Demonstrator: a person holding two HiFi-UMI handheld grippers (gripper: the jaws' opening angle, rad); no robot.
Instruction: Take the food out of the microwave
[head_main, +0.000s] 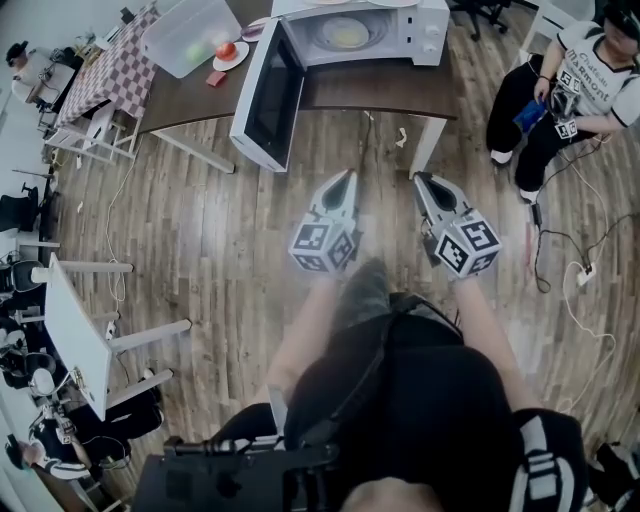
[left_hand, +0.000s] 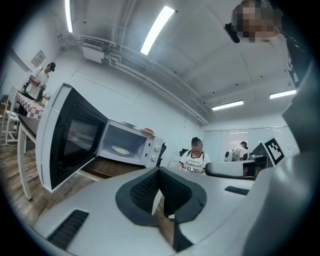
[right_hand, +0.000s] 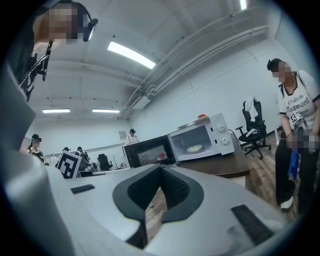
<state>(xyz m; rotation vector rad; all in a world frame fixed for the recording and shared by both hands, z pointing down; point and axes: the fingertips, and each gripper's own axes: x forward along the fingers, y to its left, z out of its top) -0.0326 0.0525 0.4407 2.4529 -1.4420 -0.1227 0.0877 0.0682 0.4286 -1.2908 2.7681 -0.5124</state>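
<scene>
Two claws, the left claw (head_main: 346, 180) and the right claw (head_main: 421, 181), are pressed closed on nothing, while the plate of food (head_main: 347, 35) sits inside the microwave (head_main: 425, 30), its door (head_main: 268, 95) already wide open, well ahead of both tips, so reaching, gripping and lifting out all remain.
</scene>
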